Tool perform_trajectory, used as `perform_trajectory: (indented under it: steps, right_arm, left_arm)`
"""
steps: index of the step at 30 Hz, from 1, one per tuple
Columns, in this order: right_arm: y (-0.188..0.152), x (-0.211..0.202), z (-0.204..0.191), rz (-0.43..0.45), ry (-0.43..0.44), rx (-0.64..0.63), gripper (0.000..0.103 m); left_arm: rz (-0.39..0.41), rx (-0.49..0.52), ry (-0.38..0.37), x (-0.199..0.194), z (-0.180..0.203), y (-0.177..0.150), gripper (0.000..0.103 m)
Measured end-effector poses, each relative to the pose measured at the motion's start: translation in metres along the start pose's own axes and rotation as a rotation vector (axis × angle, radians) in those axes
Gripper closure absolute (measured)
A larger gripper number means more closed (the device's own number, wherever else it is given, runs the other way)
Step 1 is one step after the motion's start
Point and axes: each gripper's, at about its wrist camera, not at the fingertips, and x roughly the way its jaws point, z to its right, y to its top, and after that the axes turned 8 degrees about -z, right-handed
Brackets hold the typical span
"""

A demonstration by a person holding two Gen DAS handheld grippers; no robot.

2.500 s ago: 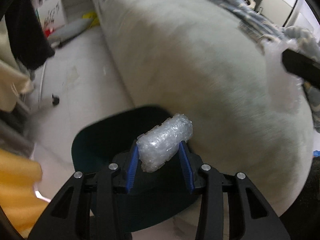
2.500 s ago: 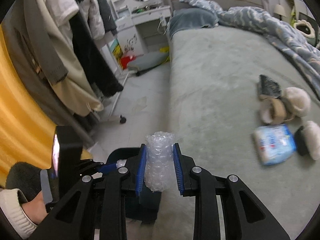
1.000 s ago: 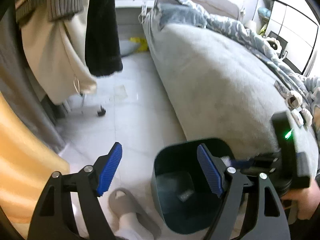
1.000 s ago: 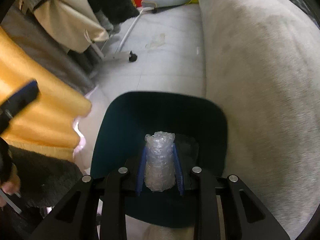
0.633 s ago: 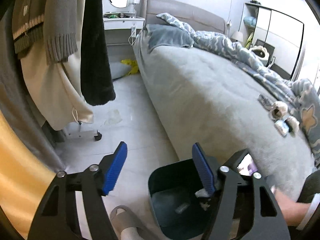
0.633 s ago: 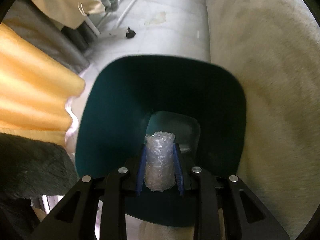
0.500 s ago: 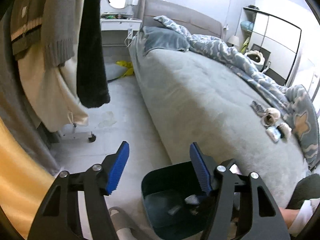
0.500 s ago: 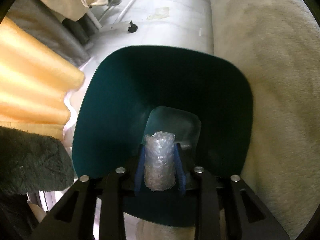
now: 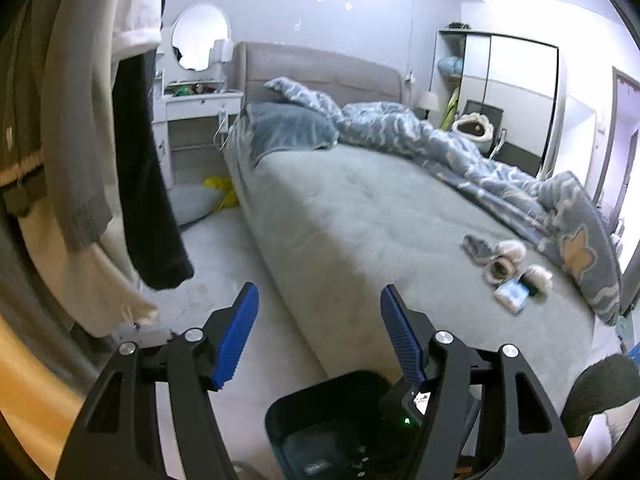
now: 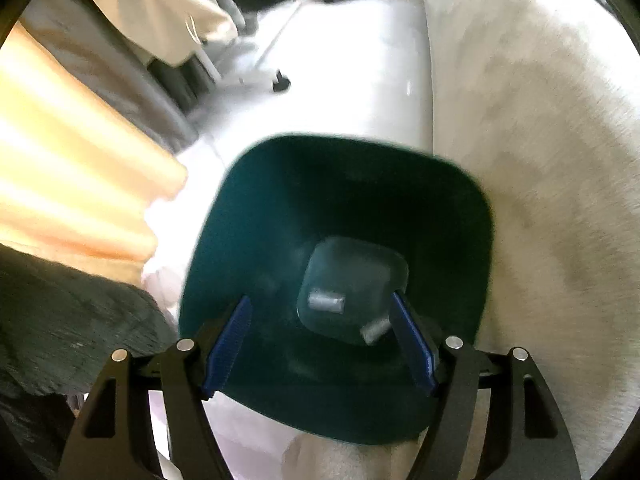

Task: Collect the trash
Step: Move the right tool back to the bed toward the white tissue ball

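A dark teal trash bin (image 10: 280,200) stands on the floor beside the bed. My right gripper (image 10: 320,312) is open and empty right above its mouth. Two bubble-wrap rolls lie on the bin's bottom, one (image 10: 326,302) in the middle and one (image 10: 374,330) toward the right. The bin also shows in the left wrist view (image 9: 296,412) at the bottom edge. My left gripper (image 9: 318,308) is open and empty, held higher and facing the bed. A blue-white packet (image 9: 510,292) lies on the bed among fluffy slippers.
The grey bed (image 9: 360,216) fills the right side, with a blue duvet (image 9: 460,152) at its far side. Clothes (image 9: 80,140) hang on a rack at the left. A yellow curtain (image 10: 60,180) hangs left of the bin. A white desk (image 9: 192,120) stands at the back.
My right gripper opened and the bubble-wrap roll dropped into the bin. My left gripper rose and tilted up toward the bed.
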Motion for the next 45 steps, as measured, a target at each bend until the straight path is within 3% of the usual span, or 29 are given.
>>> perform_trajectory:
  steps: [3,8,20,24,36,45]
  right_arm:
    - [0.002,-0.019,0.004,0.061,0.001,-0.003,0.031]
    - [0.000,-0.060,0.016,0.187,0.006,0.005,0.031]
    - [-0.020,-0.152,0.066,0.401,-0.096,0.017,0.030]
    - [-0.030,-0.172,0.090,0.436,-0.138,0.040,0.030]
    - [-0.067,-0.217,0.176,0.490,-0.254,0.108,0.028]
    - [-0.091,-0.237,0.233,0.534,-0.292,0.197,0.025]
  left_arm:
    - [0.024,-0.012,-0.037,-0.003,0.006,0.010,0.033]
    - [0.040,0.014,-0.037,-0.003,0.018,0.022,0.030]
    - [0.015,0.051,-0.109,0.020,0.052,0.032,0.020]
    - [0.021,0.118,-0.116,0.026,0.071,0.033,0.012]
    - [-0.007,0.217,-0.168,0.060,0.112,0.039,0.009]
    - [-0.108,0.289,-0.217,0.108,0.144,0.032,0.009]
